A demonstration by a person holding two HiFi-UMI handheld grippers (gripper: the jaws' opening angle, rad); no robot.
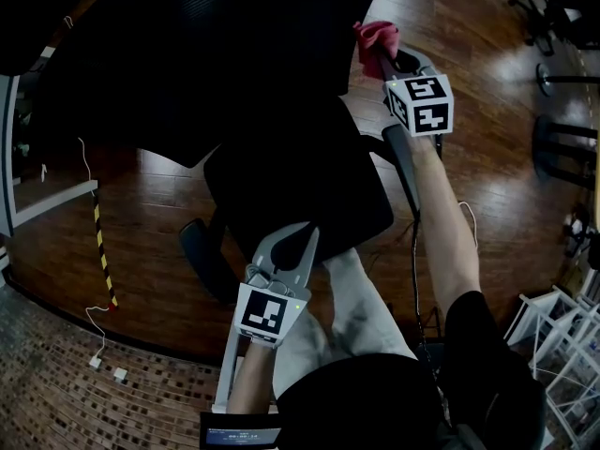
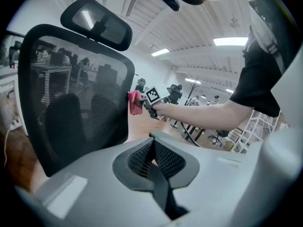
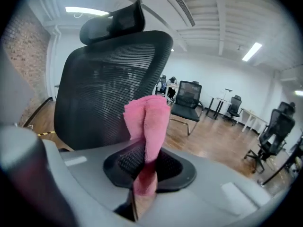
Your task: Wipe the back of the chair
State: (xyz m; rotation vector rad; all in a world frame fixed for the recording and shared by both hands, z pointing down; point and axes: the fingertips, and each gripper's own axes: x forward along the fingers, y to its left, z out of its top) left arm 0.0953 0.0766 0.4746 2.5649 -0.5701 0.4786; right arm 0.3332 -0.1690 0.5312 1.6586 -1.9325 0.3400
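The wooden floor (image 1: 469, 157) fills the room. The black mesh chair (image 1: 300, 186) stands on it, and in the head view its base is hidden under the seat. In the same view the backrest (image 2: 75, 98) reads only as a dark mass and its upper part is cut off by the frame. Both gripper views show the mesh clearly, with the headrest (image 3: 113, 20) above it.

The left gripper (image 1: 286, 247) hangs over the seat's near edge, its jaws together with nothing between them. The right gripper (image 1: 380, 59) is clamped on a folded pink cloth (image 3: 147, 122), which covers its pads. The cloth is held at the backrest's side edge. The left gripper view shows it right against that edge, but contact cannot be confirmed.

Other office chairs (image 3: 187, 100) stand well behind. White racks (image 1: 562, 336) are cut off at the right edge of the head view. A striped black-and-yellow strip (image 1: 101, 251) lies on the floor, left of the chair.
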